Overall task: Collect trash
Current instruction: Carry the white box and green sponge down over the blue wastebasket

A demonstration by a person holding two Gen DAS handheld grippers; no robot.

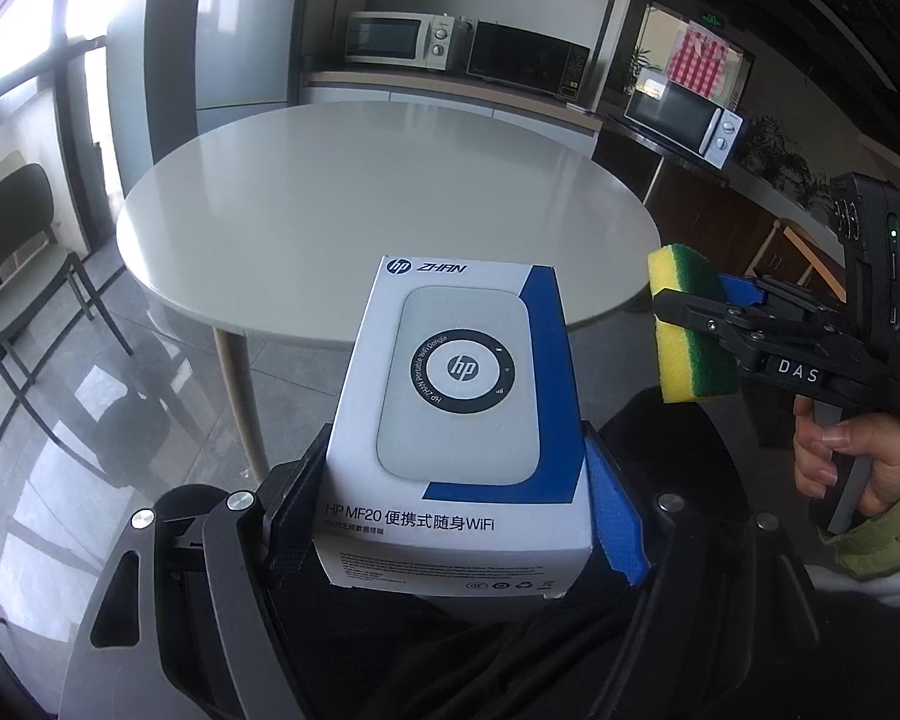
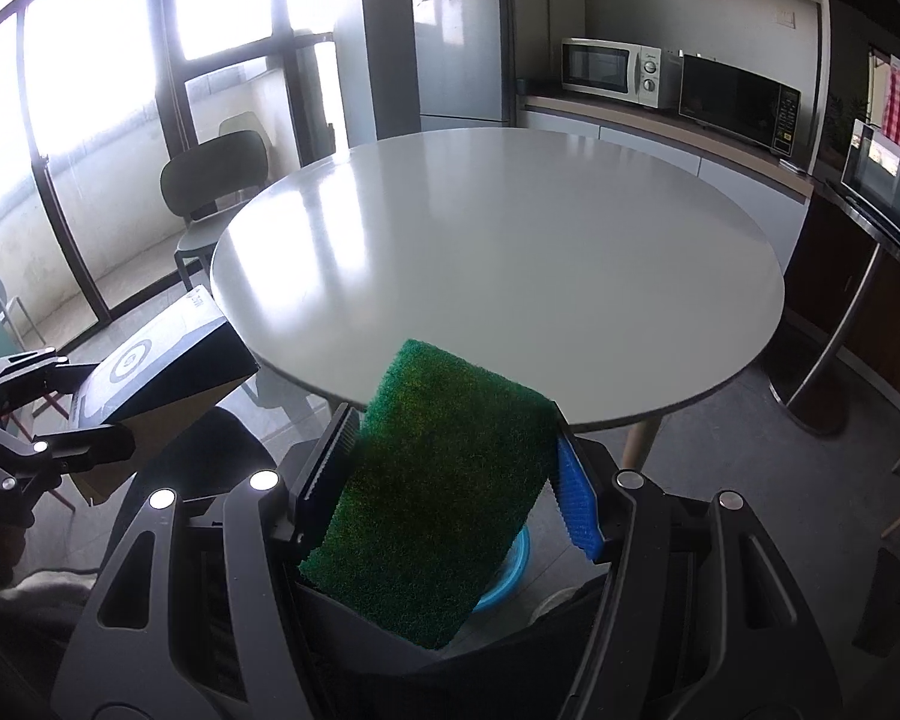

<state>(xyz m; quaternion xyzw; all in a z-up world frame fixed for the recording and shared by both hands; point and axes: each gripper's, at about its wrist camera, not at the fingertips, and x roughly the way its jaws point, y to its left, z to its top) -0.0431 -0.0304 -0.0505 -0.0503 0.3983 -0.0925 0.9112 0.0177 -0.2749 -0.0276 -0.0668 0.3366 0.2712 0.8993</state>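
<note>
Left gripper [image 1: 456, 492] clamps the white router box [image 1: 459, 396], right gripper [image 2: 450, 480] pinches the green-and-yellow sponge [image 2: 438, 492]. Both are carried off the round table [image 2: 510, 264], over a dark bin [image 2: 510, 648] near below, likely for dropping.

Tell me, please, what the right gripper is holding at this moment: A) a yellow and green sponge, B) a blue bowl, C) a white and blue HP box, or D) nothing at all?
A: the right gripper is clamped on the sponge, green face up; the left wrist view shows its yellow side.
</note>
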